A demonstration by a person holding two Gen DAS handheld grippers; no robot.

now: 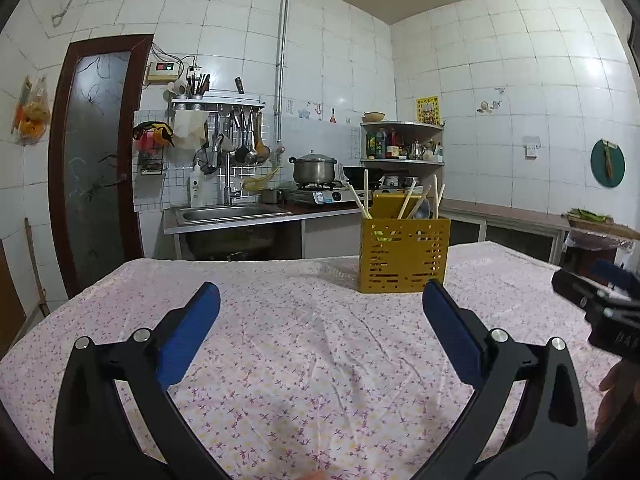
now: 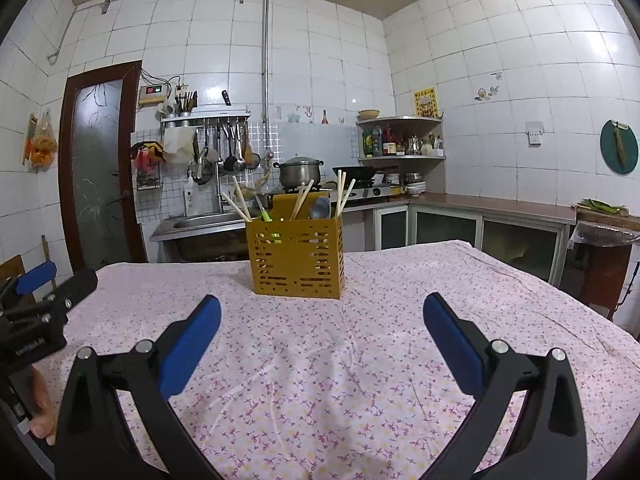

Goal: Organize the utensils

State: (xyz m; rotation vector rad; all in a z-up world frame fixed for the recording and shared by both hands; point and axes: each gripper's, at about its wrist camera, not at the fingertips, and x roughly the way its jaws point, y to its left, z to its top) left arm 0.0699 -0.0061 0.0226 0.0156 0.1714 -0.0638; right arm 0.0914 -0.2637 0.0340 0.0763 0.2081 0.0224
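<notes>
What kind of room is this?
It's a home kitchen: a metal sink, a pot on the stove, and ladles hanging on a wall rack.

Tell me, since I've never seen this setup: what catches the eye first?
A yellow utensil holder stands upright mid-table on the floral tablecloth, with wooden chopsticks sticking out. Nearer the camera, the right gripper and left gripper both gape open, holding nothing.
</notes>
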